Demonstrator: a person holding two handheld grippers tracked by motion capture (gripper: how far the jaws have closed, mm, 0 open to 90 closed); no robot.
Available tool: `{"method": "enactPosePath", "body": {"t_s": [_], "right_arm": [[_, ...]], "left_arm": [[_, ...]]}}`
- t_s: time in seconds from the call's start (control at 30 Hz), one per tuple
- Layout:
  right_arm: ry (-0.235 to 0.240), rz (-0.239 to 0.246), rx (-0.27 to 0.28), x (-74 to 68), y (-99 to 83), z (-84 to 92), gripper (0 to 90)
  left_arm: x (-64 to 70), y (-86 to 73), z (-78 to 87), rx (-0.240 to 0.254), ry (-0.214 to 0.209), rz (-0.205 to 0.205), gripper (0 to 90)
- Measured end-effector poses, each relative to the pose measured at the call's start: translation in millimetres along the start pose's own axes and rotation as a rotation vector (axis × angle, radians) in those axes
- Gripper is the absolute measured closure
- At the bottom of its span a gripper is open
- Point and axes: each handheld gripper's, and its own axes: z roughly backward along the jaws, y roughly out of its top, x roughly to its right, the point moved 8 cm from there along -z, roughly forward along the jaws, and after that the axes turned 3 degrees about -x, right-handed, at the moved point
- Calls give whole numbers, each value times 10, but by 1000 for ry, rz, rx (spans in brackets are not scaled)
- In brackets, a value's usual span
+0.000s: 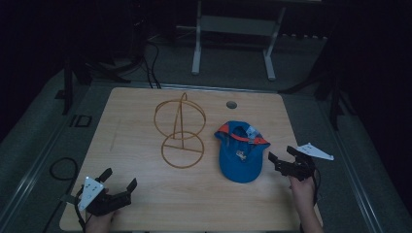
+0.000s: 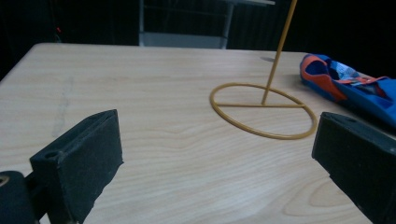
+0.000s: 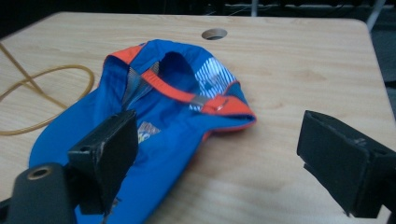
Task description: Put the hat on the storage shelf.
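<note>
A blue cap (image 1: 240, 153) with orange trim lies flat on the wooden table (image 1: 136, 121), right of centre; it also appears as the cap (image 3: 154, 121) and the cap (image 2: 355, 86). A yellow wire stand (image 1: 180, 131) with a ring base and an upright hoop stands left of the cap; its base ring (image 2: 261, 109) is clear in the left gripper view. My right gripper (image 1: 284, 156) is open just right of the cap's brim, with nothing between its jaws. My left gripper (image 1: 118, 178) is open near the table's front left corner, holding nothing.
A round cable hole (image 1: 231, 104) sits near the table's far edge. Beyond the table stands a white metal frame (image 1: 233, 39) on the dark floor. Cables (image 1: 60, 170) lie on the floor at the left. The table's left half is bare wood.
</note>
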Motion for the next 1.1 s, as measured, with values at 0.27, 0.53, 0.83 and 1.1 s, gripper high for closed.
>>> {"method": "enactPosePath", "body": {"t_s": [0.27,0.53,0.83,1.1], "right_arm": [[61,73,-26,-149,171,-206,170],[26,84,-58,-84,299,-429,137],[-16,107,-87,7,437,-635,207],[-19,79,-115,69,493,-837,229]], "left_arm": [[62,5,11,-42,-18,-20,20],[71,-5,6,-56,-5,-37,20],[73,-11,-3,-63,-12,-44,20],[51,-16,-9,-69,-10,-49,20]]}}
